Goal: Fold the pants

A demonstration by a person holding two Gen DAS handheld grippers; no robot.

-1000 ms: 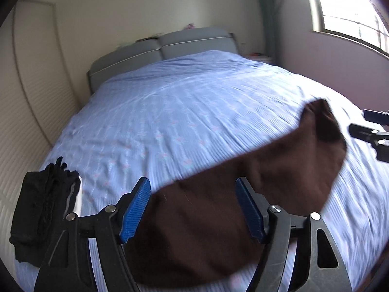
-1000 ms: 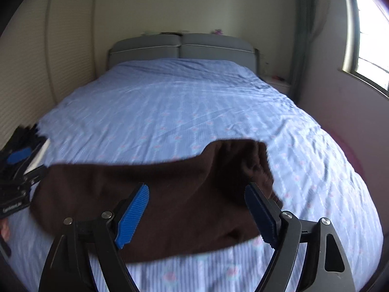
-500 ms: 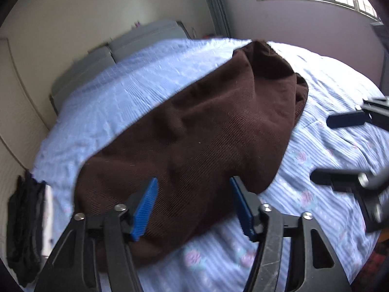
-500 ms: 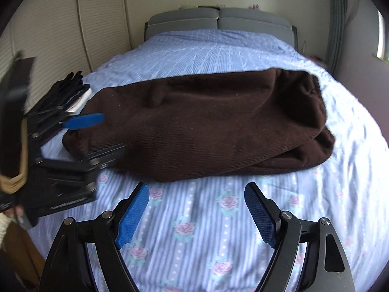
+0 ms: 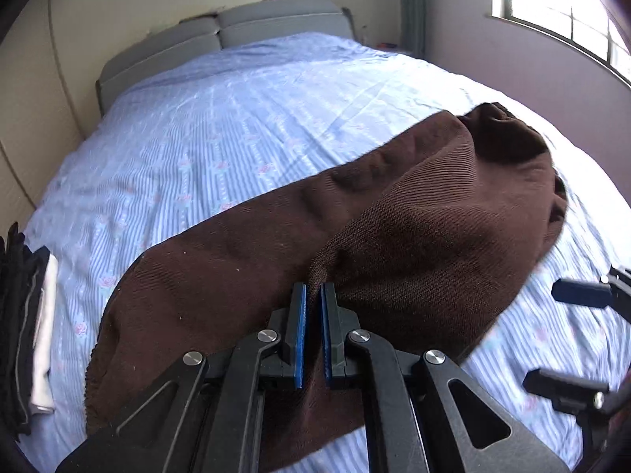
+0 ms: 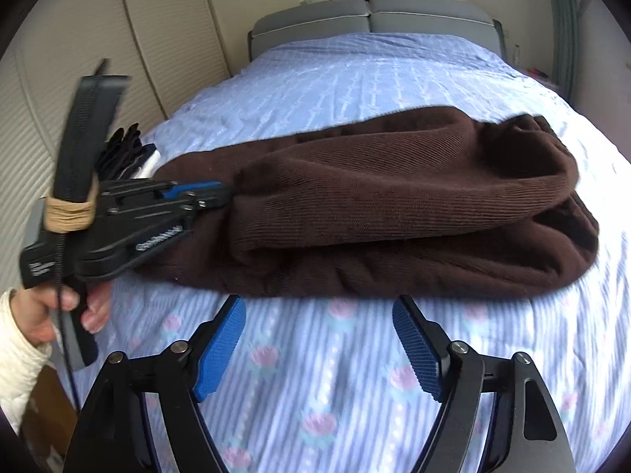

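- Blue striped bedsheet (image 5: 221, 126) with small rose prints covers a bed whose grey headboard (image 5: 236, 35) stands against the far wall; a window (image 5: 560, 12) brightens the right side of the room in the left wrist view.
- Brown pants (image 5: 394, 228) lie across the near part of the bed, bunched into a thick, doubled heap with one layer lapped over another.
- Left gripper (image 5: 313, 295) has its blue pads (image 5: 300, 335) pressed nearly together, pinching a ridge of the brown cloth that rises between them.
- From the right wrist view, the same left gripper (image 6: 221, 193) meets the left end of the pants (image 6: 394, 205), with the person's left hand (image 6: 59, 311) around its handle.
- Right gripper (image 6: 319, 331) hangs with its jaws spread wide, just short of the near edge of the pants and not touching them; only sheet shows between its pads.
- Dark folded clothes (image 5: 19, 315) with a white piece among them sit at the left edge of the bed, apart from the pants.
- Half a second ago the left gripper was spread over the cloth; it has since closed on it.
- One second ago the pants were blurred and stretched out over the sheet; now they rest in a heap, and the right gripper has drawn back from them.
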